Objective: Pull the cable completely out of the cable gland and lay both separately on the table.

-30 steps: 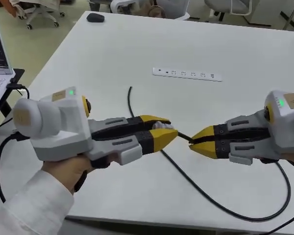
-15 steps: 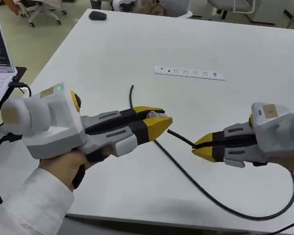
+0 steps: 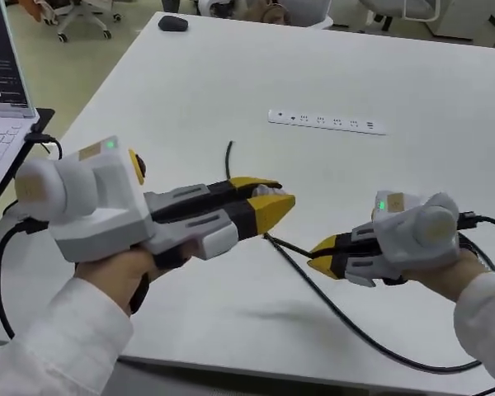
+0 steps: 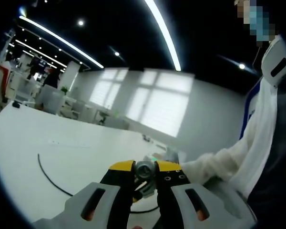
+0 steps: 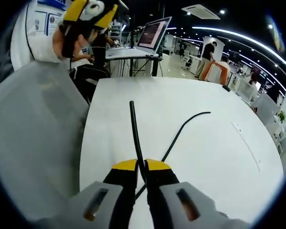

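The gland (image 3: 266,192) sits pinched in the left gripper (image 3: 274,206), held above the table (image 3: 231,74) with its bore facing 3 o'clock. The cable (image 3: 346,326) is free of it: its stub leaves the right gripper (image 3: 318,256), which is clamped on it, toward 10 o'clock and ends just under the left tips, while the rest trails to 5 o'clock along the near edge. Both hands are level and face each other, tips near but apart, with bare table at 12 o'clock up to the power strip (image 3: 327,122).
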Demonstrator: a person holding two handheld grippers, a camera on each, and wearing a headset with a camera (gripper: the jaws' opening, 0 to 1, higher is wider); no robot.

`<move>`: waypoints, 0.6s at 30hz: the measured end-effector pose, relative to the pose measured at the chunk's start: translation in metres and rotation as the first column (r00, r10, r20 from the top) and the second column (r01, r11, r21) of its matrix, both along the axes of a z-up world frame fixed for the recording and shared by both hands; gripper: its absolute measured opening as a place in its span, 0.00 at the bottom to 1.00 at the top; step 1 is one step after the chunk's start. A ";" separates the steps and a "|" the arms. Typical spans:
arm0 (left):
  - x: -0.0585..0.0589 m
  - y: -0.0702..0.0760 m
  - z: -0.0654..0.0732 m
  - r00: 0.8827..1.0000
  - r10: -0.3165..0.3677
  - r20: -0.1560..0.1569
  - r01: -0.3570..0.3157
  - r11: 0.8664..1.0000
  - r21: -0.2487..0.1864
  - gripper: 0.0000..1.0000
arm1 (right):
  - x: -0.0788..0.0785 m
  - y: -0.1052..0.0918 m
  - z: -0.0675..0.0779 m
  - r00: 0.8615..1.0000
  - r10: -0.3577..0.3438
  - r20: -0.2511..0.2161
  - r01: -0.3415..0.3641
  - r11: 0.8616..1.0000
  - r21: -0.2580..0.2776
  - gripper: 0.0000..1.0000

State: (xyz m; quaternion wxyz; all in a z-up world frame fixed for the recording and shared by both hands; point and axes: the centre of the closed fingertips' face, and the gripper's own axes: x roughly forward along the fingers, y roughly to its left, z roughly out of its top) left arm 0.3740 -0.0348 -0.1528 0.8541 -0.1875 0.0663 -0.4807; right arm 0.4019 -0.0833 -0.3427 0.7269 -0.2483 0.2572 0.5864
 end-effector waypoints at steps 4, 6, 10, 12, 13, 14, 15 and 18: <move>0.002 0.001 -0.001 1.000 0.005 -0.012 -0.005 1.000 -0.007 0.18 | 0.005 0.000 -0.023 0.998 -0.038 -0.043 0.036 0.999 -0.036 0.04; 0.003 0.001 -0.003 1.000 0.007 -0.015 -0.007 1.000 -0.002 0.18 | 0.006 -0.002 -0.034 0.998 -0.048 -0.037 0.045 0.996 -0.079 0.04; 0.004 0.001 -0.006 1.000 0.009 -0.022 -0.009 1.000 0.010 0.18 | 0.009 0.000 -0.049 0.998 -0.050 -0.030 0.046 0.993 -0.106 0.04; 0.004 0.001 -0.007 1.000 0.010 -0.024 -0.009 1.000 0.013 0.18 | 0.011 -0.001 -0.055 0.998 -0.055 -0.038 0.050 0.992 -0.116 0.05; 0.004 0.001 -0.008 1.000 0.011 -0.026 -0.011 1.000 0.015 0.18 | 0.011 -0.001 -0.059 0.998 -0.056 -0.042 0.050 0.991 -0.123 0.05; 0.004 0.001 -0.008 1.000 0.012 -0.027 -0.011 1.000 0.017 0.18 | 0.011 -0.002 -0.061 0.997 -0.058 -0.045 0.051 0.990 -0.128 0.05; 0.005 0.002 -0.009 1.000 0.012 -0.028 -0.012 1.000 0.017 0.18 | 0.011 -0.002 -0.062 0.997 -0.057 -0.046 0.051 0.990 -0.131 0.05; 0.005 0.001 -0.010 0.999 0.014 -0.034 -0.013 1.000 0.021 0.18 | 0.010 -0.005 -0.070 0.997 -0.054 -0.058 0.045 0.989 -0.144 0.06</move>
